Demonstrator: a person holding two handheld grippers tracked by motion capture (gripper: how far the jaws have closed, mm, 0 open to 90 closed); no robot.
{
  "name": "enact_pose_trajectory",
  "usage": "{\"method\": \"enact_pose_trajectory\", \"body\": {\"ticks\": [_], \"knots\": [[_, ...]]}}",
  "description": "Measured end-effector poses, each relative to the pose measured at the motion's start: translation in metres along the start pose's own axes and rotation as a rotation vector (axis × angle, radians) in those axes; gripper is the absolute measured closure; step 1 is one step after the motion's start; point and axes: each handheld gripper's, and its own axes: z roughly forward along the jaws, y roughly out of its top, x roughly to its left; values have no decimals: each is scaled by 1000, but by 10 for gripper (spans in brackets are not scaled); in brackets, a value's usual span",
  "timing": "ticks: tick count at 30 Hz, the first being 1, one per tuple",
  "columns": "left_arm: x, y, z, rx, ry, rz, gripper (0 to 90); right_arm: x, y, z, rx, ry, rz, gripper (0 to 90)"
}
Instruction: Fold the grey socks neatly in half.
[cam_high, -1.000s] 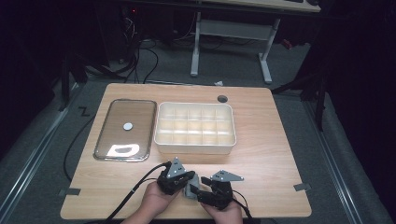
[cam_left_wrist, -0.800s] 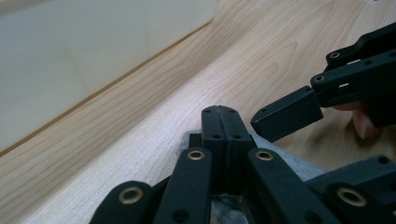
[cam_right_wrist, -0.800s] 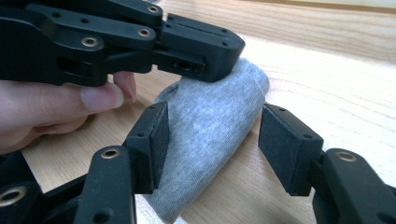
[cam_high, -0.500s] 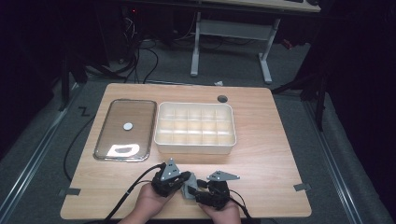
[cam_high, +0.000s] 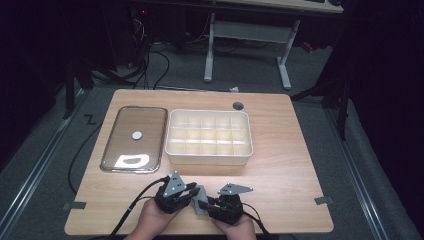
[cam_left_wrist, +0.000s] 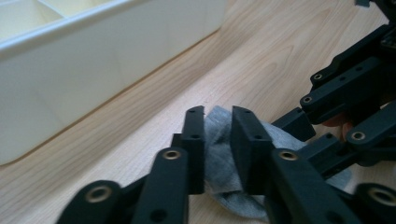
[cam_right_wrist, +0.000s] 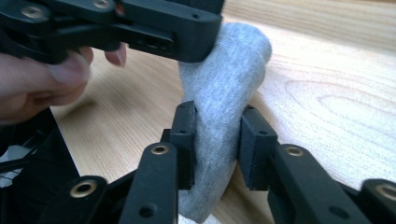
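Note:
A rolled grey sock (cam_high: 200, 199) lies on the wooden table near its front edge, between my two grippers. My left gripper (cam_high: 192, 194) comes at it from the left. In the left gripper view its jaws (cam_left_wrist: 218, 112) have just been opening and straddle the sock (cam_left_wrist: 217, 156) loosely. My right gripper (cam_high: 207, 205) comes from the right. In the right gripper view its jaws (cam_right_wrist: 217, 109) have just been closing, and both pads now press on the sock (cam_right_wrist: 224, 79), which stands up between them.
A white compartment box (cam_high: 209, 156) stands at mid-table, its wall close by in the left gripper view (cam_left_wrist: 70, 84). A shiny metal tray (cam_high: 111, 145) with a small white disc lies to its left. A round hole (cam_high: 238, 105) is at the table's back.
My left hand and gripper have shifted a little to the left and towards the front edge. The right hand stays where it was.

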Motion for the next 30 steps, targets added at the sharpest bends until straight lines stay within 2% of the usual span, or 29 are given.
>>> {"method": "enact_pose_trajectory", "body": {"ticks": [3, 8, 12, 14, 19, 22, 25, 30], "knots": [[6, 0, -11, -6, 29, 14, 654, 2, 1, -3, -6, -14, -27, 725], [19, -5, -25, 7, 104, 31, 595, -2, 3, -12, -31, -51, -30, 725], [32, -19, -31, 37, 158, 25, 562, -8, 2, -18, -44, -85, -23, 723], [39, -27, -34, 44, 176, 3, 556, -10, 2, -21, -48, -100, -17, 722], [51, -45, -39, 37, 182, -74, 552, -15, 3, -28, -56, -154, -8, 721], [54, -49, -41, 54, 197, -63, 549, -17, 3, -30, -57, -187, -9, 721], [54, -48, -45, 42, 182, -76, 535, -19, 3, -32, -54, -209, -7, 721], [55, -49, -45, 55, 184, -51, 523, -24, 5, -36, -36, -245, -14, 719]]}}
